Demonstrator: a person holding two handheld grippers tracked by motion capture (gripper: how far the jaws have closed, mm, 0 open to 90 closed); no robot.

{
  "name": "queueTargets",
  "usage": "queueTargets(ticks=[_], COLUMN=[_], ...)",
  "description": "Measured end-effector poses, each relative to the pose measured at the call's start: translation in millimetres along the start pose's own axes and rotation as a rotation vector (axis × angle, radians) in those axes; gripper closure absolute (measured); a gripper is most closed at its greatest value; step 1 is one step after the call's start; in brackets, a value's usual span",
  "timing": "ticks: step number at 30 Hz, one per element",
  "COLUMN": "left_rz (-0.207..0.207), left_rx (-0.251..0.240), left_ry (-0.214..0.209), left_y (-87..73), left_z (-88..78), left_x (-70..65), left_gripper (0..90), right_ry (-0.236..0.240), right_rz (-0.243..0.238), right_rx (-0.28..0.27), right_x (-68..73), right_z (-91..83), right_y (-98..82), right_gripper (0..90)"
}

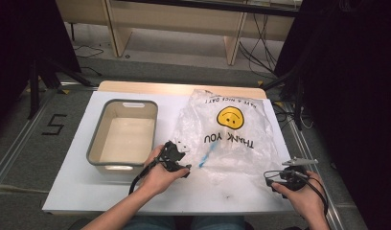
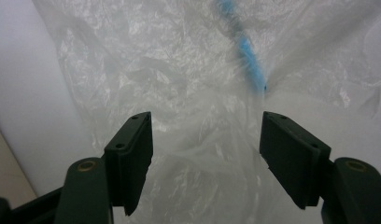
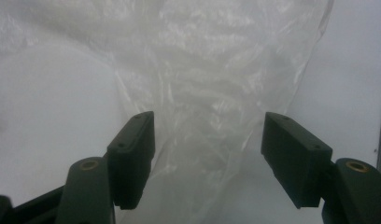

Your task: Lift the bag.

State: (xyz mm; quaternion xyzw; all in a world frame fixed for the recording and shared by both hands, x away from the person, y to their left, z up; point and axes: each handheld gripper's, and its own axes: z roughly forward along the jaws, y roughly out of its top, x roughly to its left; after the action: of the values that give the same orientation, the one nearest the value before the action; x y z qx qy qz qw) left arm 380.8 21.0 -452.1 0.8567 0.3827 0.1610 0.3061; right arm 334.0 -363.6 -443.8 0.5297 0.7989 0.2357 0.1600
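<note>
A crumpled clear plastic bag (image 1: 227, 136) with a yellow smiley and "THANK YOU" print lies flat on the white table (image 1: 83, 191). A blue object (image 1: 208, 154) shows through it near its left front corner. My left gripper (image 1: 185, 157) is at that corner, open; in the left gripper view the bag (image 2: 188, 93) runs between the wide jaws (image 2: 205, 154) without being pinched, and the blue object (image 2: 249, 56) lies beyond them. My right gripper (image 1: 269, 177) is at the bag's front right corner, open; bag film (image 3: 216, 84) lies between its jaws (image 3: 207, 154), untouched by the pads.
An empty grey-rimmed bin (image 1: 95, 143) stands on the left half of the table, just left of my left hand. The table's front edge runs close below both hands. Black stands and cables flank the table on the floor.
</note>
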Motion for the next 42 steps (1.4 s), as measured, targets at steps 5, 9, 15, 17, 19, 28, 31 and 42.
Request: queueTargets(ticks=[5,9,15,17,19,28,31,42], left_rz=[0.005,0.014,-0.001,-0.026,-0.045,-0.079,-0.065,-0.019], left_rx=[0.044,0.073,0.12,0.126,0.127,0.121,0.118,0.105], left_ry=[0.012,0.012,-0.006,-0.019,-0.035,-0.045,-0.041,-0.048], left_y=[-9.6,-15.0,-20.6,-21.4,-21.6,-21.5,-21.6,-22.2], left_z=[3.1,6.1,12.5,13.5,13.7,13.0,12.5,11.6], left_x=[-1.3,-2.9,-3.4,-1.7,0.2,3.9,4.7,0.6], left_gripper=[34.6,35.0,37.4,37.9,39.3,55.4,63.5,85.3], right_ry=[0.012,0.027,0.057,0.065,0.079,0.014,0.005,0.034], right_rz=[-0.009,-0.009,0.009,0.005,0.004,-0.071,-0.074,-0.097], right_rx=[0.055,0.074,0.085,0.092,0.102,0.131,0.13,0.145], right_x=[2.0,3.8,4.3,4.8,5.1,9.8,10.1,11.2], right_z=[4.9,7.1,9.3,9.3,11.1,11.3,10.8,10.7], right_y=[-8.5,-9.5,-11.8,-12.0,-13.2,-11.8,-11.5,-8.8], right_gripper=[34.5,34.3,36.2,37.0,37.1,49.4,58.0,84.1])
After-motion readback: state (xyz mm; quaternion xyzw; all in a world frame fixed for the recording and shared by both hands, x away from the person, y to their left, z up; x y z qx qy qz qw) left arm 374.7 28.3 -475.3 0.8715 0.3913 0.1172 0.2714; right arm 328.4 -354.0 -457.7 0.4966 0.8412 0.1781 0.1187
